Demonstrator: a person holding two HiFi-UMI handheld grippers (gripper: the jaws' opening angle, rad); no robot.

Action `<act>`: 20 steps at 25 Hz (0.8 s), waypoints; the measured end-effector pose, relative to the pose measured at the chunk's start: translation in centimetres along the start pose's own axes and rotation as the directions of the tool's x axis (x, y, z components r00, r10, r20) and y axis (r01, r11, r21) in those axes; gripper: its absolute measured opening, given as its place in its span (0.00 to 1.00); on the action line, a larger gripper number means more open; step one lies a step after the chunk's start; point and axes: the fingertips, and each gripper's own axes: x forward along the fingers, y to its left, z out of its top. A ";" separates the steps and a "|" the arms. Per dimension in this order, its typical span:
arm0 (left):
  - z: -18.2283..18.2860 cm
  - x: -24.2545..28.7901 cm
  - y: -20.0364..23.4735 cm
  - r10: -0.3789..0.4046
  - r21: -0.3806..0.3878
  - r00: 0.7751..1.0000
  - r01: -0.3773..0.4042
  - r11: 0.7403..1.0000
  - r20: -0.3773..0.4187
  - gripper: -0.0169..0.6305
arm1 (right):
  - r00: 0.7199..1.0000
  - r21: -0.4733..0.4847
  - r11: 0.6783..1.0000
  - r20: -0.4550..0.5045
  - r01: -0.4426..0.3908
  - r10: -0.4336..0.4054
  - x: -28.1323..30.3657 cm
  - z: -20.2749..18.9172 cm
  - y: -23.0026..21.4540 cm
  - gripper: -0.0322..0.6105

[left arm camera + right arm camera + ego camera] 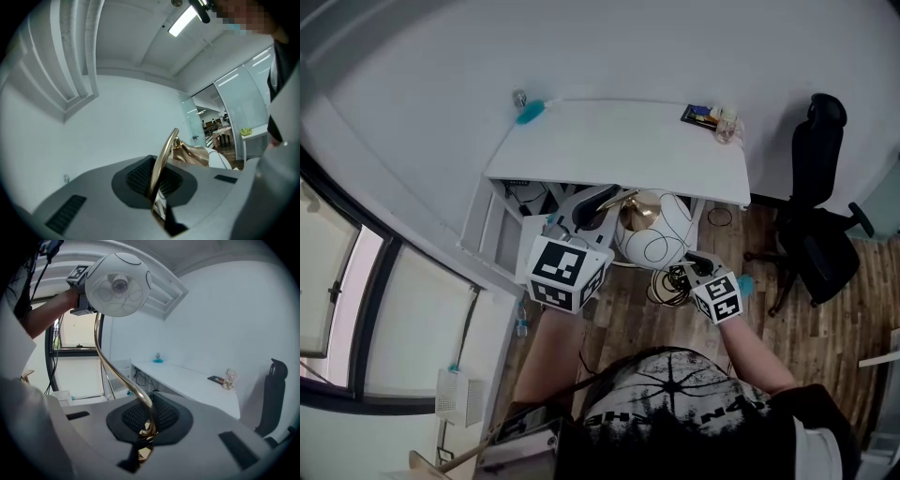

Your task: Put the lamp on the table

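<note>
Brass is pinched in both sets of jaws: the left hand-held gripper [598, 204] clamps the lamp's [661, 234] curved stem [115, 369] near the white globe, the right hand-held gripper [692, 270] its lower end. The lamp hangs just short of the worktop [609, 141], which lies straight ahead.

We are seeing bright, even daylight coming through the window [323, 300], and a ceiling light [183, 20] is glowing overhead. Both gripper views are bending and darkening toward their round edges. The lamp stem [130, 384] is glinting softly.
</note>
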 end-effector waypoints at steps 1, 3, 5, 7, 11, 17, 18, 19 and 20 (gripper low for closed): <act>-0.2 0.1 0.5 -0.003 0.001 1.000 0.003 1.000 0.000 0.05 | 1.000 0.002 1.000 0.000 0.002 -0.002 0.5 0.2 0.1 0.08; -0.4 0.3 1.5 -0.011 0.004 1.000 0.011 1.000 0.001 0.05 | 1.000 0.007 1.000 0.000 0.009 -0.009 1.6 0.5 0.2 0.08; -0.6 0.6 2.4 -0.019 0.007 1.000 0.019 1.000 0.003 0.05 | 1.000 0.010 1.000 0.000 0.017 -0.017 2.5 0.9 0.2 0.08; -0.7 0.6 3.2 -0.025 0.006 1.000 0.025 1.000 0.005 0.05 | 1.000 0.013 1.000 -0.001 0.024 -0.024 3.1 1.1 0.3 0.08; -1.1 0.7 4.4 -0.029 -0.003 1.000 0.029 1.000 0.008 0.05 | 1.000 0.012 1.000 -0.010 0.025 -0.025 4.1 1.5 0.5 0.08; -2.2 1.2 6.4 -0.016 -0.026 1.000 0.016 1.000 0.003 0.05 | 1.000 0.006 1.000 -0.025 0.018 -0.018 5.8 1.7 0.3 0.08; -2.5 1.4 6.6 -0.013 -0.031 1.000 0.013 0.999 -0.001 0.05 | 0.999 0.007 1.000 -0.029 0.014 -0.014 6.1 1.6 0.3 0.08; -2.7 1.6 6.9 -0.010 -0.034 1.000 0.010 0.999 -0.005 0.05 | 0.999 0.009 1.000 -0.032 0.010 -0.010 6.4 1.5 0.2 0.08; -3.0 1.8 7.2 -0.007 -0.036 1.000 0.006 0.999 -0.009 0.05 | 0.999 0.010 1.000 -0.035 0.005 -0.005 6.7 1.4 0.2 0.08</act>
